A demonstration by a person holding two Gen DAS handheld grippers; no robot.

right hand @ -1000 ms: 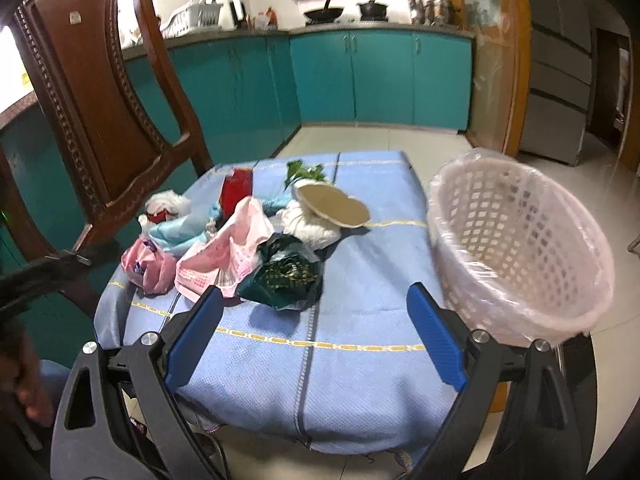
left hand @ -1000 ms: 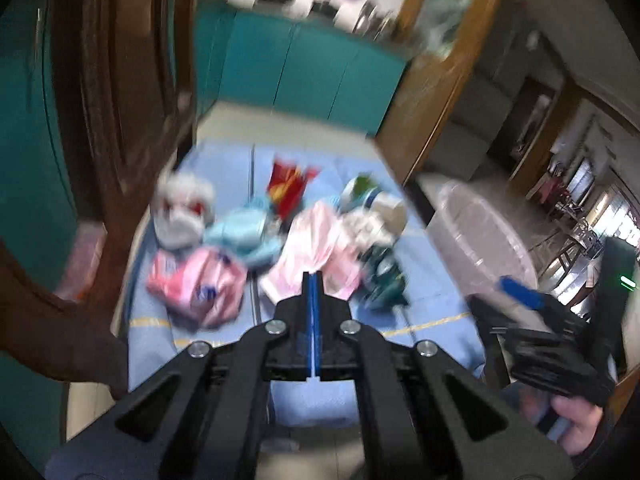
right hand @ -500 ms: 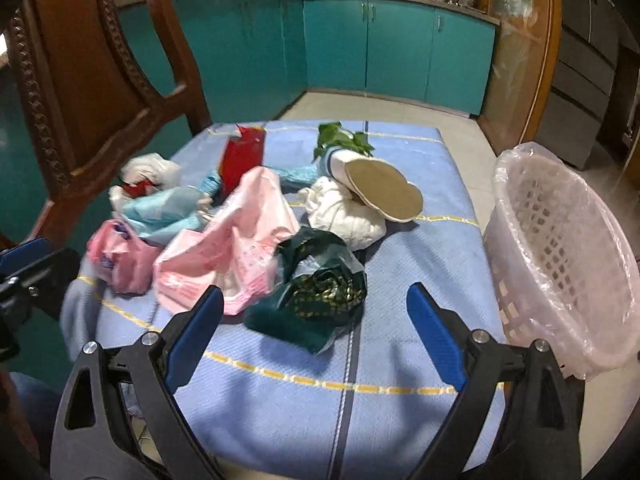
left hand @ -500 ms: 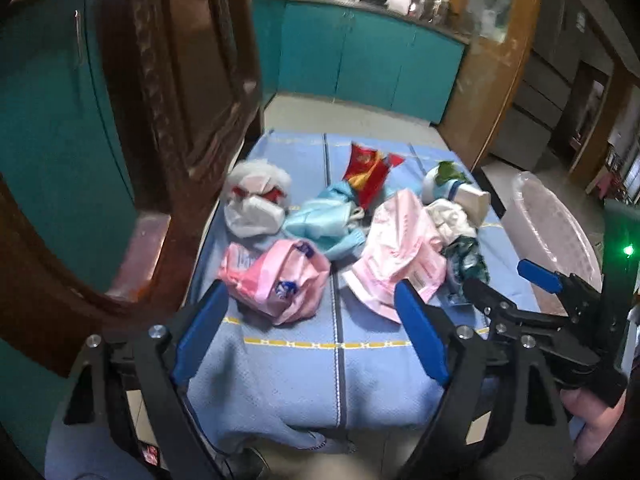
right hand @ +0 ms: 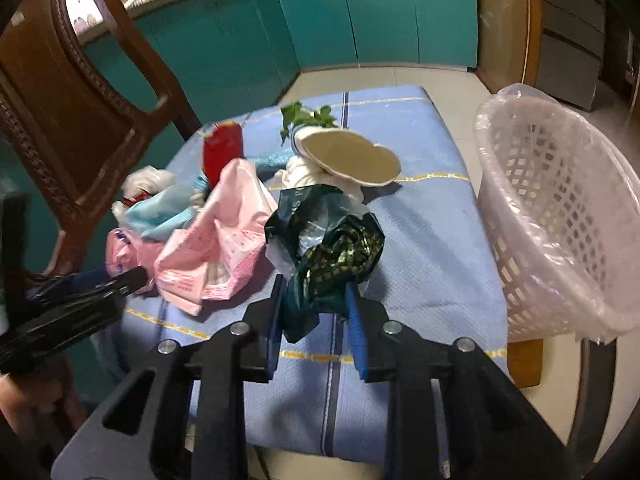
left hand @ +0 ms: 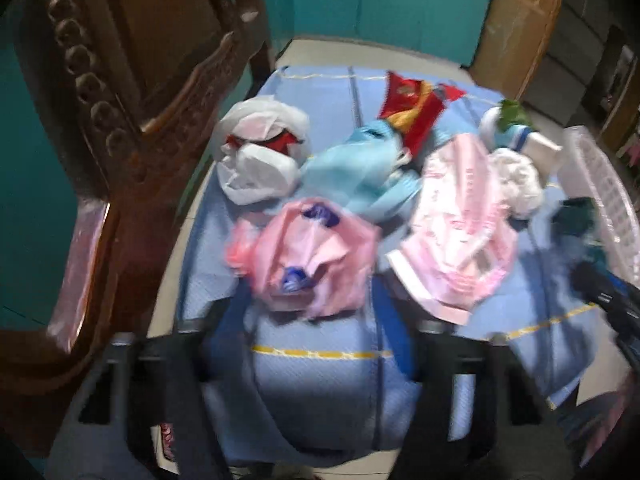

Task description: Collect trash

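Trash lies piled on a table with a blue cloth (left hand: 320, 368). My left gripper (left hand: 312, 304) has its jaws on either side of the near edge of a crumpled pink bag (left hand: 308, 260), closing around it; the view is blurred. My right gripper (right hand: 314, 304) is shut on the lower end of a dark green bag (right hand: 332, 248). Beside these lie a larger pink bag (right hand: 216, 240), a light blue bag (left hand: 364, 176), a white bag (left hand: 256, 160), a red wrapper (right hand: 222, 148), a white cup with leaves (right hand: 348, 156) and a white wad (left hand: 516, 176).
A white lattice basket lined with a clear bag (right hand: 560, 200) stands at the table's right edge. A carved dark wooden chair (left hand: 140, 80) stands close on the left. Teal cabinets (right hand: 380, 16) line the far wall. The left gripper also shows in the right wrist view (right hand: 120, 284).
Both grippers moved forward over the table. The right jaws went from wide open to shut on the green bag. The left jaws narrowed around the pink bag.
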